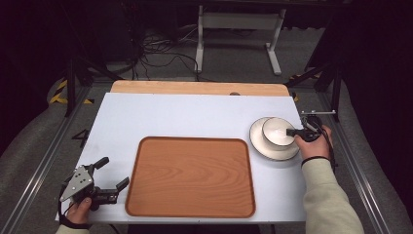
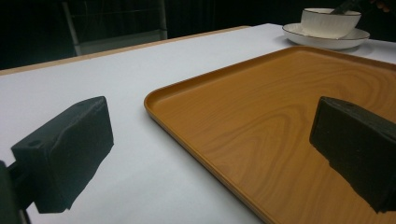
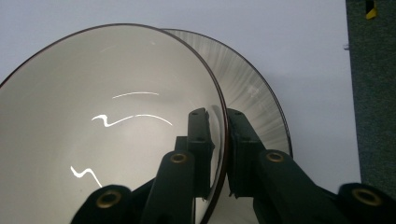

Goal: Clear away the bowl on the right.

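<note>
Idling at the table's near-left corner, left gripper [image 1: 110, 174] has jaws wide apart, nothing held, beside the tray [image 1: 190, 176]. Right gripper [image 3: 219, 154] pinches the bowl [image 1: 278, 131] rim, bowl sitting on the plate [image 1: 272, 151]. Lift straight up, keep level, or the thin rim may slip.

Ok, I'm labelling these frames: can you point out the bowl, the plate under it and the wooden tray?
bowl [image 1: 275, 130]: high view, its white inside.
plate [image 1: 263, 146]: high view, bare rim left of the bowl.
wooden tray [image 1: 191, 175]: high view, middle of its floor.
</note>
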Motion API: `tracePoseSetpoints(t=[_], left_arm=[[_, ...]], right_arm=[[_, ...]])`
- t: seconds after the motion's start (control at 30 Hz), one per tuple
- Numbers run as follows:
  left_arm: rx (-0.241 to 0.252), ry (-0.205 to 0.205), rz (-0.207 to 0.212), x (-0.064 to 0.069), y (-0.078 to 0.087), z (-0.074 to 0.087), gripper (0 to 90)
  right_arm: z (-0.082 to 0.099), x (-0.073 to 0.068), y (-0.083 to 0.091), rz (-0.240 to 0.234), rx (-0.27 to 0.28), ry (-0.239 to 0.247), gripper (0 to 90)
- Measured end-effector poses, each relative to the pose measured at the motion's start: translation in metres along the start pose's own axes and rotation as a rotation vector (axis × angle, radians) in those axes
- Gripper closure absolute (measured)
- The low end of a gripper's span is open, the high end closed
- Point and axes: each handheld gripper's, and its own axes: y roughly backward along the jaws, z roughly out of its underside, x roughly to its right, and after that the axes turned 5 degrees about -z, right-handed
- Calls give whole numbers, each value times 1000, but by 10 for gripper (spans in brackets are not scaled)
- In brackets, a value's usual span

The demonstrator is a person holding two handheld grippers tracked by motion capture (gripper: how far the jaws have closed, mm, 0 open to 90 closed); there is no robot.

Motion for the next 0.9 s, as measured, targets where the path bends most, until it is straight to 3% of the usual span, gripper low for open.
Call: tracePoseSetpoints(t=[0.33, 0.43, 0.9], left_arm=[[1, 7, -4, -1, 0, 0, 3], [1, 1, -3, 0, 0, 0, 3], [0, 1, -4, 0, 0, 0, 3]], right_arm=[[-2, 1, 4, -1, -12, -83, 830], [-3, -1, 9, -22, 1, -104, 817], [-22, -13, 45, -37, 7, -91, 810]])
